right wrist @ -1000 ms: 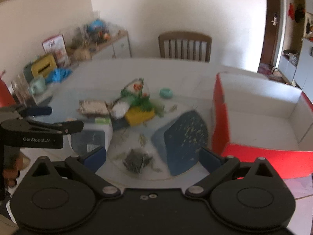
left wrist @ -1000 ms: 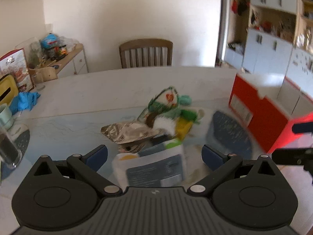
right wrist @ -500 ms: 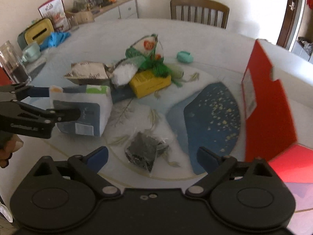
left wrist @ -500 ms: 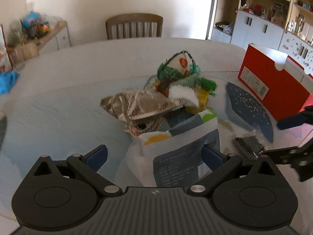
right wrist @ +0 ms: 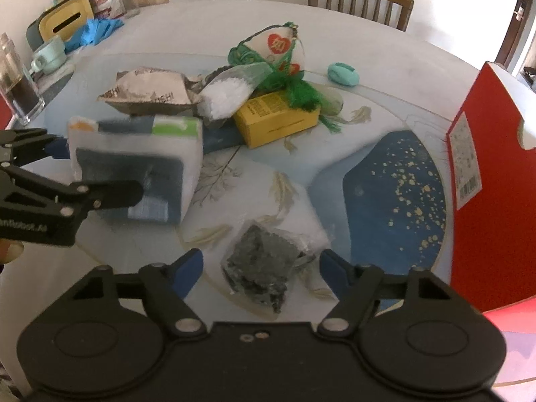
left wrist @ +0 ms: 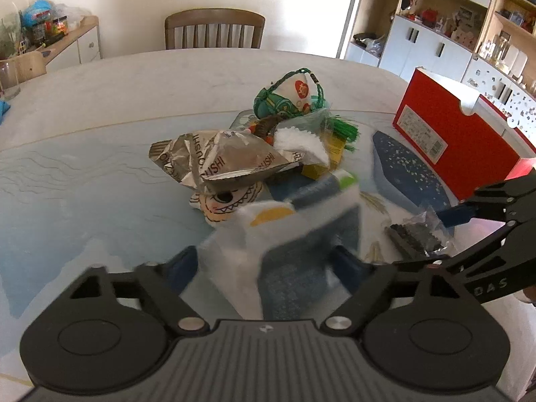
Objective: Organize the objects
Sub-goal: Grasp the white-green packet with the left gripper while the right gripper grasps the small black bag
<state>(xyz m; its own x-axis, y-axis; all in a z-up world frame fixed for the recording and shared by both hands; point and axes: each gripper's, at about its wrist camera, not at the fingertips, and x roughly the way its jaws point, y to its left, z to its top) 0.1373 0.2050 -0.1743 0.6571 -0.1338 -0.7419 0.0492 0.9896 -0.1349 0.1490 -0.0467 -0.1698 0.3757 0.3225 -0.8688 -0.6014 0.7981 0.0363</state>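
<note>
On round glass-topped table (right wrist: 134,67), left gripper (left wrist: 268,261) jaws closing around white-and-blue plastic pouch (right wrist: 134,174), contact unclear. Right gripper (right wrist: 261,264) jaws closing around small clear bag of dark bits (right wrist: 264,261), pads apart. Red cardboard box (right wrist: 485,167) sits right.

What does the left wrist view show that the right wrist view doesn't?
Left wrist only: white cupboards and a fish-print pouch. Right wrist only: a mint cup, yellow tissue box and teal case. Both: the white pouch between the closing left gripper jaws, the dark packet between the closing right gripper jaws, the red box.
</note>
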